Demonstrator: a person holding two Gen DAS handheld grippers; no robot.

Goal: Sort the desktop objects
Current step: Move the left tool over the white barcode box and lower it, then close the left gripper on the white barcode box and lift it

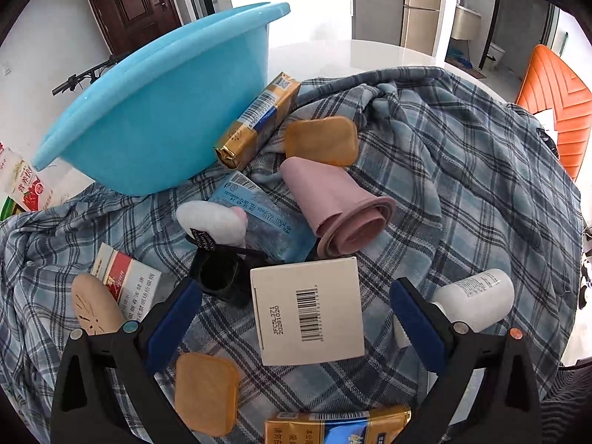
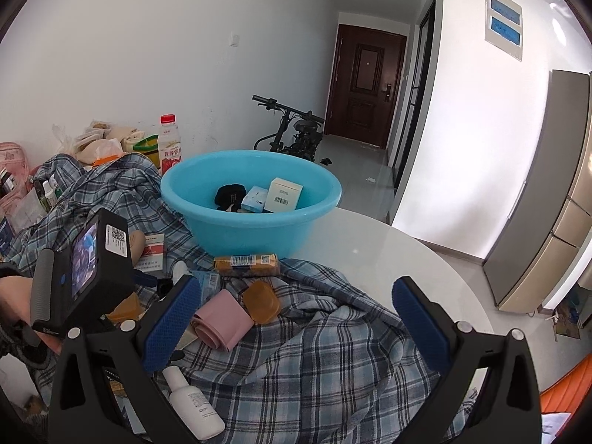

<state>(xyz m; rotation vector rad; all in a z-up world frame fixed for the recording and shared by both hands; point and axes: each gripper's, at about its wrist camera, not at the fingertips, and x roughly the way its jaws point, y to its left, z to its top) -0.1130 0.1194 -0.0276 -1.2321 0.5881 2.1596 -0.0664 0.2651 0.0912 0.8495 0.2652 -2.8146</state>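
A: What is the largest thing on the round white table (image 2: 373, 248)?

B: The plaid cloth (image 1: 462, 192), crumpled over most of it. Next is the blue basin (image 2: 207, 229), standing at the cloth's far edge. The right wrist view looks into it: a white barcoded box (image 2: 283, 195) leans on the far wall, a pale blue packet (image 2: 254, 198) lies just beside that, and a black fabric piece (image 2: 230, 193) sits to the left.

A: And outside the basin?

B: A gold and blue carton (image 1: 259, 122) leans against the basin's outer wall. Below it on the cloth lie a rolled pink mat (image 1: 335, 205), a blue barcoded packet (image 1: 261, 214) and a white fluffy item (image 1: 214, 220). Another white box (image 1: 307, 310) with a barcode lies flat on the cloth between the left gripper's (image 1: 296, 318) blue pads (image 1: 174, 322), touching neither.

A: So the left gripper holds nothing?

B: Nothing; its jaws stand spread wide. The right gripper (image 2: 296, 322) is likewise released, empty over the cloth.

A: Smaller things?

B: A white bottle (image 1: 477, 298) lies on its side right of the box, and a red and white pack (image 1: 127, 281) sits left, beside a beige oval piece (image 1: 92, 307). A black round container (image 1: 222, 277) rests just above the box. Two amber squares lie apart: one (image 1: 322, 140) by the pink mat, one (image 1: 205, 394) near the left finger.
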